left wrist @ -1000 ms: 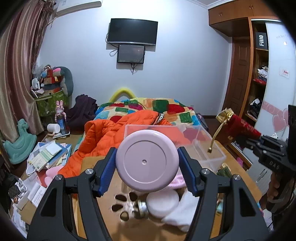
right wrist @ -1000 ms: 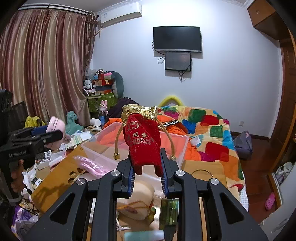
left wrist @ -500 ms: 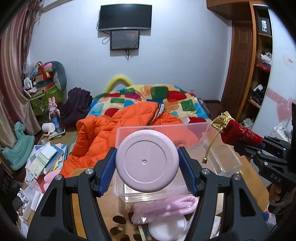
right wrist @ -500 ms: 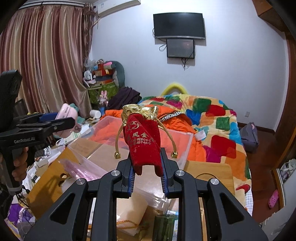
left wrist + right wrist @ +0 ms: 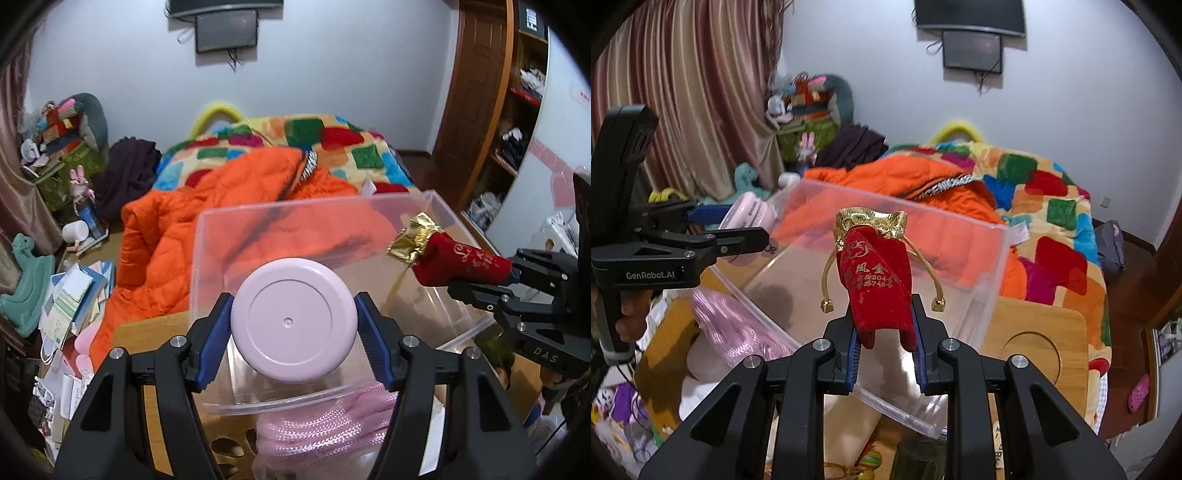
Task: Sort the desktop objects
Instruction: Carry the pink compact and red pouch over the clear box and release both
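Two hand-held grippers hang over a clear bin point(image 5: 436, 221) on a wooden desk point(image 5: 1034, 332), each carrying one thing.

The left gripper point(image 5: 295, 325) holds a round pink case point(image 5: 295, 319), flat face to the camera, seen against the bin's near wall. Its blue pads point(image 5: 218, 328) sit about half spread, pressing the case's rim at 9 and 3 o'clock. The case looks like hard, smooth plastic: light and stiff, likely to slip if the squeeze eases. The rim is the sensible hold.

The right gripper point(image 5: 884, 339) has its fingers nearly pressed together, pinching the bottom of a red pouch point(image 5: 877, 288). The pouch stands upright above the jaws, gold-trimmed mouth at 12 o'clock, two gold cords dangling at 9 and 3 o'clock, over the open bin. It looks like soft velvet: light, floppy, not fragile, grippable anywhere on the cloth, though the cords may snag.

A coil of pink rope point(image 5: 332, 424) lies on the desk just outside the bin, at 6 o'clock in the left view.
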`<state>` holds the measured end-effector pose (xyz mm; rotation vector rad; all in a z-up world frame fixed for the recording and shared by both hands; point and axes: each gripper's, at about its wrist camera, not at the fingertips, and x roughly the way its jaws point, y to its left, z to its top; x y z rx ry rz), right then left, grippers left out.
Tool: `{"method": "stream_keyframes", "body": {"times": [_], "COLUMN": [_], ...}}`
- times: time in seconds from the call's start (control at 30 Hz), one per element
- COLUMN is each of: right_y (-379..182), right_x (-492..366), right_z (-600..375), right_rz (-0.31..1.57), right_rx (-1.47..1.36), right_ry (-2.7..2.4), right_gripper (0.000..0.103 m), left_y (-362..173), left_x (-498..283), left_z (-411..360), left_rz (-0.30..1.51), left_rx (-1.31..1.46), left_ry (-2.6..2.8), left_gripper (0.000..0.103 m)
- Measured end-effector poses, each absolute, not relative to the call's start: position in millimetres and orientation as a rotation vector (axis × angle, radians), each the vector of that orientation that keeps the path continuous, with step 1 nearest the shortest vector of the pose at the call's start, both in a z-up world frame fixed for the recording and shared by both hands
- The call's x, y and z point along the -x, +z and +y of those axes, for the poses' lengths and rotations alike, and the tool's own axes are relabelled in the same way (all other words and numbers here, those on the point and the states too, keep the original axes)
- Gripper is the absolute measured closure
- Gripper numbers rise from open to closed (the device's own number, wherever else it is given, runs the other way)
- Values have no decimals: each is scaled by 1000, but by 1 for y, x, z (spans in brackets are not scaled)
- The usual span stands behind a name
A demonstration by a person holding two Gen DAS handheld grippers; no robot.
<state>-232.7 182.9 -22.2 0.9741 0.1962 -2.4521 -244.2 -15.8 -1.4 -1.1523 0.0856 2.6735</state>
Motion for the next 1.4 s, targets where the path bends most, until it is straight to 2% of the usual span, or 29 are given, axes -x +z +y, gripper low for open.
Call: {"method": "stream_keyframes", "body": {"times": [0.33, 0.7, 0.77, 0.83, 0.9, 1.0, 1.1, 1.23, 1.4], "right_y": [-35, -38, -36, -34, -33, -29, -28, -22, -9], "right_x": [250, 251, 250, 250, 247, 239, 231, 217, 204], "right_z": [163, 144, 143, 143, 141, 138, 135, 132, 138], "right_rz": [348, 474, 468, 470, 501, 561, 599, 647, 631], "right_rx": [-1092, -1071, -1071, -1063, -1036, -993, -961, -903, -857], "right_ry": [-2375, -2443, -2456, -2480, -2509, -2535, -2546, -2568, -2593], "right_gripper": [82, 78, 73, 59, 51, 49, 33, 31, 24], "left_y": [-17, -29, -29, -28, -28, -27, -27, -25, -18], "left_x": [254, 261, 261, 261, 261, 259, 259, 256, 245], "left_z": [-9, -9, -9, -9, -9, -10, -11, -14, -14], "left_rz": [140, 141, 154, 172, 177, 195, 197, 157, 178], "left_rx": [1245, 1307, 1310, 1311, 1313, 1305, 1310, 1324, 1301], "left_ry": [2615, 2583, 2592, 2600, 2607, 2620, 2618, 2570, 2602], "left_gripper": [38, 38, 38, 38, 38, 37, 37, 27, 24]}}
